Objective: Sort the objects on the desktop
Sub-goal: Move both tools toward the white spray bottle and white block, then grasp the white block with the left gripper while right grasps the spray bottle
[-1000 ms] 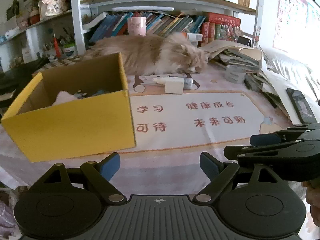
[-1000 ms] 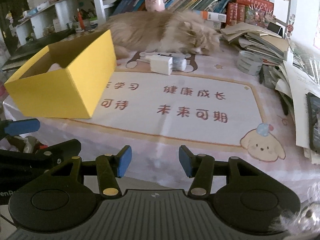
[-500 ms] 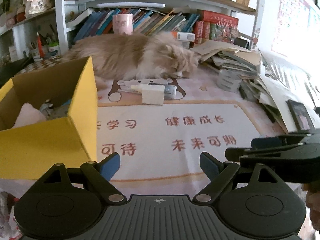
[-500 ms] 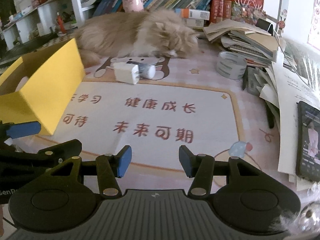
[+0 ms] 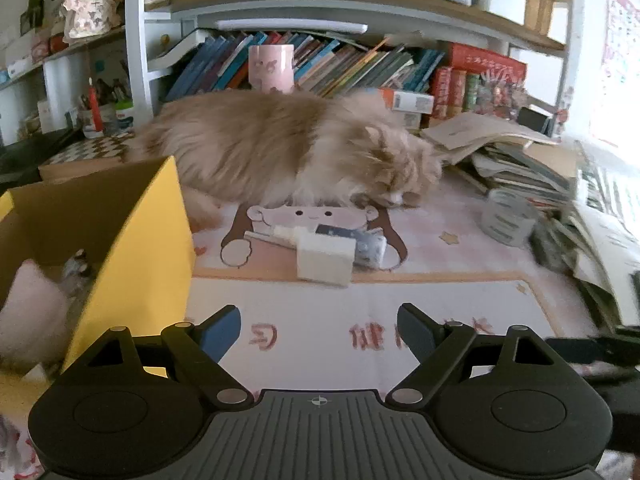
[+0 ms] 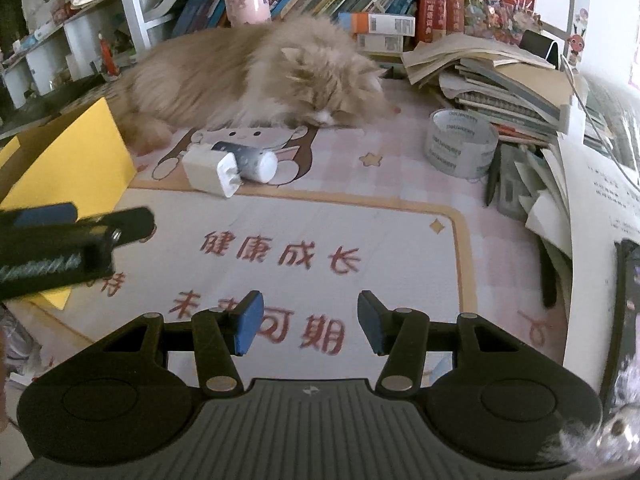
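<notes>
White charger (image 6: 210, 175) lies beside a sleeping cat (image 6: 256, 76); both claws gape empty.

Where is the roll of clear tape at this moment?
In the right wrist view, the tape roll stands on the desk mat at upper right, between the cat's head and the pile of books.

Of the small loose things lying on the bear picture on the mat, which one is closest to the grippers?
The white charger block, prongs toward the camera. It lies in front of the grey cylinder and the small white tube, which sit behind it toward the cat.
</notes>
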Motion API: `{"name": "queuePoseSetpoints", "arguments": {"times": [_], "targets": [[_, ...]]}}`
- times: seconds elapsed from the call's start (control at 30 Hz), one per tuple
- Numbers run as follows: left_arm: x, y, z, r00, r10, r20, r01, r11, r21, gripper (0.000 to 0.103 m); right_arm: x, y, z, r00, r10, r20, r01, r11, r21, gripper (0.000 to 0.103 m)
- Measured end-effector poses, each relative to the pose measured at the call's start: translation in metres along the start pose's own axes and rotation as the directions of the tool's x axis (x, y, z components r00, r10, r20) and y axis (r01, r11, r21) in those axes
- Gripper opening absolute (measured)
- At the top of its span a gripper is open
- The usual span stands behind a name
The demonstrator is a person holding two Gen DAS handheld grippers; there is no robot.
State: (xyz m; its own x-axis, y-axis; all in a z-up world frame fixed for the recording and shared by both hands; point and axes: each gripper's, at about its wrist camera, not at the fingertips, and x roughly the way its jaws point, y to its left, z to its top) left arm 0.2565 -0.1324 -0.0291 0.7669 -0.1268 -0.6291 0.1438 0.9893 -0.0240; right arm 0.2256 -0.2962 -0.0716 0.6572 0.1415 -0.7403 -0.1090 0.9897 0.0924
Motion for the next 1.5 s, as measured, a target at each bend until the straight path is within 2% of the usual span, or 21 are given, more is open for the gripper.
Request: {"name": "queuePoseSetpoints", "arguments": {"times": [0.27,0.57,0.8,0.87,0.93,0.97,1.1,1.17,1.3,1.5], "targets": [[0.05,-0.016,0.02,1.0,0.018,0.012,-0.019,0.997,0.073,0.087,0.012,-0.009,0.012,1.0,0.026,-0.012,-0.026,0.999,-0.038,0.05],[0.099,-0.018,0.033,0.998,0.04,-0.057,-0.036,0.997,0.062,0.087,0.023,-0.011,0.021,0.998,0.051,-0.033,-0.052,0.997,-0.057,0.05],[0.116,-0.02,0.03,0.995,0.059,-0.084,-0.051,0.994,0.096,0.087,0.03,-0.009,0.027,0.997,0.066,-0.042,-0.07,0.995,-0.077,0.05],[0.118,-0.02,0.03,0.994,0.059,-0.087,-0.051,0.994,0.096,0.084,0.032,-0.009,0.028,0.997,0.068,-0.044,-0.071,0.993,-0.089,0.05],[0.12,-0.019,0.029,0.995,0.041,-0.09,-0.033,0.995,0.095,0.073,0.034,-0.008,0.029,0.996,0.071,-0.049,-0.076,0.992,-0.103,0.05],[0.121,-0.019,0.029,0.995,0.028,-0.093,-0.019,0.995,0.093,0.067,0.036,-0.008,0.03,0.996,0.074,-0.05,-0.079,0.991,-0.11,0.05],[0.119,-0.015,0.029,0.995,0.029,-0.094,-0.022,0.997,0.076,0.066,0.041,-0.007,0.035,0.995,0.083,-0.052,-0.09,0.984,-0.151,0.05],[0.11,-0.009,0.03,0.995,0.034,-0.089,-0.031,0.999,0.037,0.066,0.045,-0.006,0.037,0.995,0.089,-0.051,-0.096,0.981,-0.166,0.05],[0.078,0.007,0.033,0.998,0.013,-0.059,-0.017,0.998,-0.066,0.066,0.055,-0.004,0.045,0.993,0.105,-0.043,-0.112,0.971,-0.211,0.05],[0.028,0.022,0.034,1.0,0.014,-0.014,-0.016,0.992,-0.129,0.066,0.084,0.005,0.068,0.987,0.154,-0.038,-0.159,0.935,-0.317,0.05]]}}
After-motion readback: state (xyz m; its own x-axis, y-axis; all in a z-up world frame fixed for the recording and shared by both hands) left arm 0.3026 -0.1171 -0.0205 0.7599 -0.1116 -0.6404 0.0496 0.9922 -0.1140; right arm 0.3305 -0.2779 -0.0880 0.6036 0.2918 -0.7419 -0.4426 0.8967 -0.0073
